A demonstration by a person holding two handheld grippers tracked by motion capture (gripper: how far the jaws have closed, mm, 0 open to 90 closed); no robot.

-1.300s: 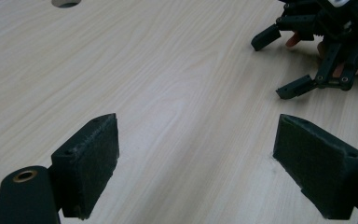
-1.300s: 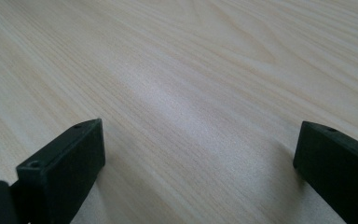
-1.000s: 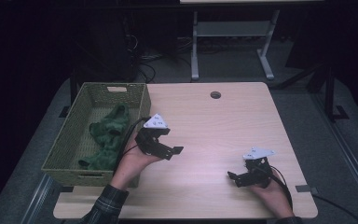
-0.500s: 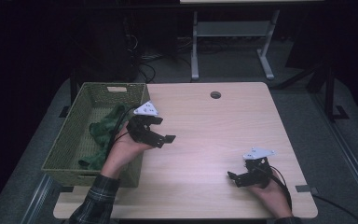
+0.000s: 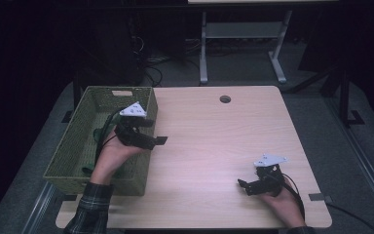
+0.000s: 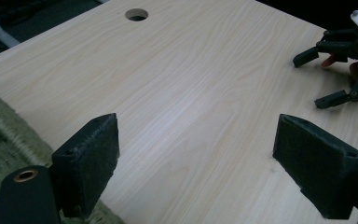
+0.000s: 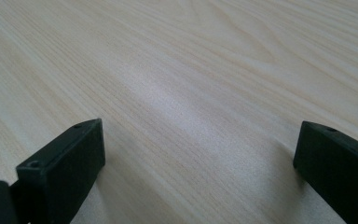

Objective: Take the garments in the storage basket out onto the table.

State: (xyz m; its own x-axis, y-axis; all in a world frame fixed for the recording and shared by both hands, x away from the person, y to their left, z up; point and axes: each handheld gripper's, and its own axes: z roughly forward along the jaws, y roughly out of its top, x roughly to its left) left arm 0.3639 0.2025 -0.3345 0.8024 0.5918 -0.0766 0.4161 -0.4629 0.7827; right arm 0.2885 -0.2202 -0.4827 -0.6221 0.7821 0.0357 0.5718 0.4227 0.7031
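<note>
left gripper hangs over the green basket's right rim, jaws spread wide, holding nothing. right gripper sits low on the wooden table, jaws wide apart too, empty.

Left hand-held gripper and right hand-held gripper, jaws wide apart

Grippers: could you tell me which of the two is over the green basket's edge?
The left gripper, above the green basket's right wall; the right gripper is low over bare tabletop.
</note>
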